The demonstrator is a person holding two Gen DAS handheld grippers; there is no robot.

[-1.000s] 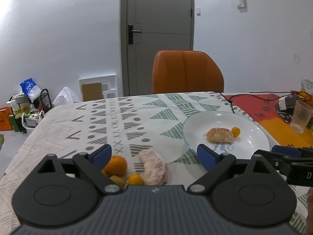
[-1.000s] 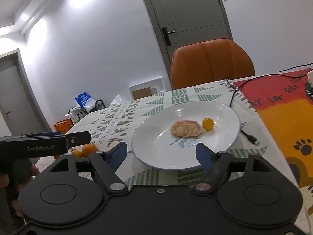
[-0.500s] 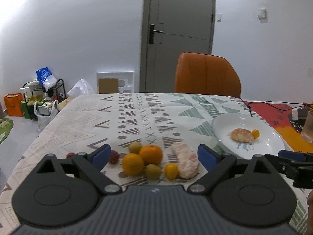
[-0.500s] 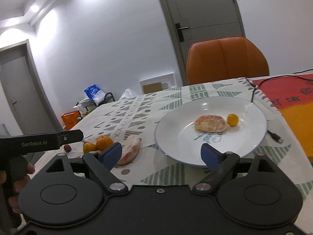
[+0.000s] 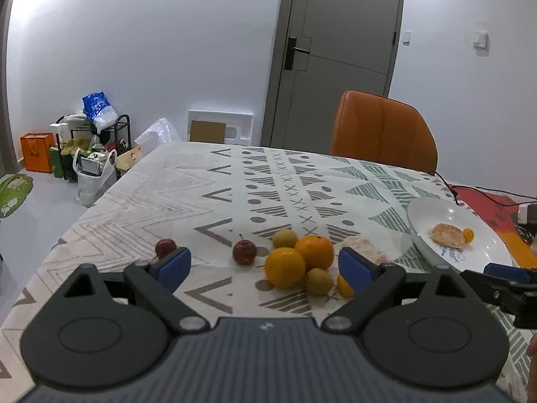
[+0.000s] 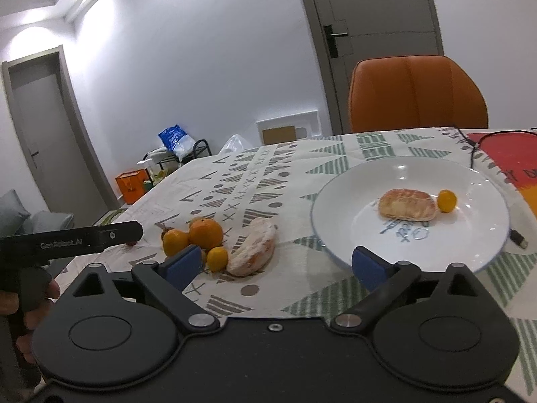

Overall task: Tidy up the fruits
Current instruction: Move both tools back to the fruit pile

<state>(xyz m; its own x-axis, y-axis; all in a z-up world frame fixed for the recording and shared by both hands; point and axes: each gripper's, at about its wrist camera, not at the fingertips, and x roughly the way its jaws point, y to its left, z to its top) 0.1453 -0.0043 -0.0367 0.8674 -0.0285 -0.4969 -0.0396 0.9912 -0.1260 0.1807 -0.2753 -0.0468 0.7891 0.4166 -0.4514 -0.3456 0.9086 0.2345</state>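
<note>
A cluster of fruit lies on the patterned tablecloth: two oranges (image 5: 285,267) (image 5: 314,252), two small green fruits (image 5: 318,281), two small red fruits (image 5: 244,252), a small yellow fruit (image 6: 217,258) and a peeled citrus piece (image 6: 254,250). A white plate (image 6: 339,221) to the right holds another peeled piece (image 6: 407,205) and a small yellow fruit (image 6: 447,200). My left gripper (image 5: 265,267) is open and empty, just short of the cluster. My right gripper (image 6: 273,265) is open and empty, between cluster and plate.
An orange chair (image 5: 382,132) stands at the table's far side. A black cable (image 6: 476,147) runs by the plate onto a red mat (image 6: 503,154). Bags and a rack (image 5: 90,141) sit on the floor at the left. The table's left edge is close to the red fruits.
Both grippers have swung left and drawn back: the fruit cluster has come into full view of both cameras, and the plate has shifted to the right. Both stay open.
</note>
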